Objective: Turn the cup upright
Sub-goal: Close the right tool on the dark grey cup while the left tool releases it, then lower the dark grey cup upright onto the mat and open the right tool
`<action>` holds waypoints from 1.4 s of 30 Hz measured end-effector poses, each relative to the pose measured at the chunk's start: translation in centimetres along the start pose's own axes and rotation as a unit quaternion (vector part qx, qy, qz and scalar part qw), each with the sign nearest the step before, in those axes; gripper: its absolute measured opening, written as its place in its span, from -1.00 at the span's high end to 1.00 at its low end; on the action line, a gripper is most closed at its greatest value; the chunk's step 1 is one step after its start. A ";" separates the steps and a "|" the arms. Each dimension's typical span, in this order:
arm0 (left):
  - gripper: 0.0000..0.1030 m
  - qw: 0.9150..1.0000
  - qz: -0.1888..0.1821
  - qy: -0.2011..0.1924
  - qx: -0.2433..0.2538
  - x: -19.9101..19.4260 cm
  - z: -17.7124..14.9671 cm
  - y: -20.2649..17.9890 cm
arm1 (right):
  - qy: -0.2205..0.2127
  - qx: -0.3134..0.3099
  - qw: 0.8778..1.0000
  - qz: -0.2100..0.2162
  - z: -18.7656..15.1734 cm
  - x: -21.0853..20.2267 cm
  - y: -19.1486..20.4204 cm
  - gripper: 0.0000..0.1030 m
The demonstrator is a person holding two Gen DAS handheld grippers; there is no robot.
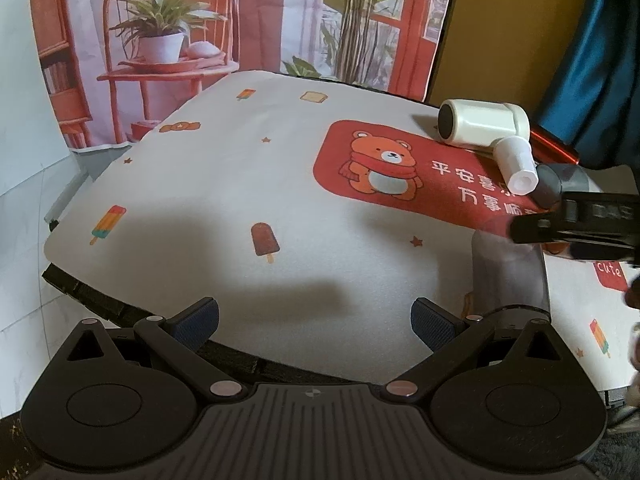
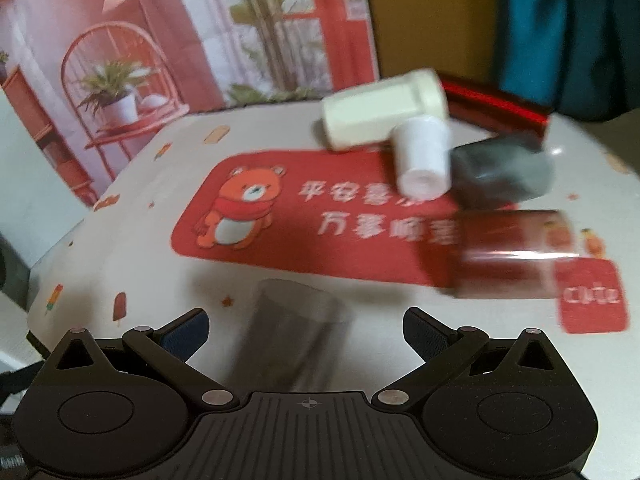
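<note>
A clear smoky plastic cup (image 2: 296,336) stands on the table between the fingers of my right gripper (image 2: 306,330), blurred by motion; I cannot tell which end is up. The jaws are open, with a gap on each side of the cup. In the left wrist view the same cup (image 1: 508,272) stands at the right, with the right gripper's black body (image 1: 580,228) above it. My left gripper (image 1: 314,320) is open and empty over the table's near edge, left of the cup.
The table has a white printed cloth (image 1: 240,184) with a red bear mat (image 2: 304,224). At the back right lie a white hair-dryer-shaped device (image 2: 388,120), a grey cylinder (image 2: 504,172) and a red box (image 2: 496,100). A red glossy can (image 2: 516,256) lies on the mat.
</note>
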State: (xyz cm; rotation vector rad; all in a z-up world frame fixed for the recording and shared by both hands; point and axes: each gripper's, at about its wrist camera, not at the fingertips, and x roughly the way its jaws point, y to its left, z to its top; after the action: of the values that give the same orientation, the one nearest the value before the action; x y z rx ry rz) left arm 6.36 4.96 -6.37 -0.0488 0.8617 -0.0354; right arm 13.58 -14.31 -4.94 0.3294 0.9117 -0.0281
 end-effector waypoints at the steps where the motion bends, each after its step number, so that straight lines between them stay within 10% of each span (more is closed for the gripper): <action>1: -1.00 1.000 0.000 0.001 -0.001 0.0 0.0 0.0 | 0.011 0.004 1.000 0.001 0.2 0.7 0.1 -0.99; 8: -1.00 1.000 0.001 0.001 -0.002 0.1 0.0 -0.1 | 0.063 0.032 0.997 0.017 0.0 3.0 -0.4 -0.38; 15: -1.00 1.000 0.002 0.000 0.000 -0.1 0.0 -0.2 | 0.028 0.020 0.999 0.023 -0.9 0.3 -1.3 -0.36; 27: -1.00 1.000 0.008 -0.003 0.015 -0.3 -0.2 -1.1 | -0.081 -0.117 0.986 -0.090 -3.8 -3.1 -2.0 -0.34; 42: -1.00 1.000 0.007 -0.007 0.024 -0.8 -0.1 -1.5 | -0.060 -0.068 0.993 -0.071 -5.8 -4.5 -2.6 -0.60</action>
State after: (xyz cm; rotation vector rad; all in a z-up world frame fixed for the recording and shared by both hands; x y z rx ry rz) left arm 5.74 3.50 -5.79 0.0018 0.8469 -0.0436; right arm 5.92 -15.59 -5.43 0.1338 0.8112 -0.1154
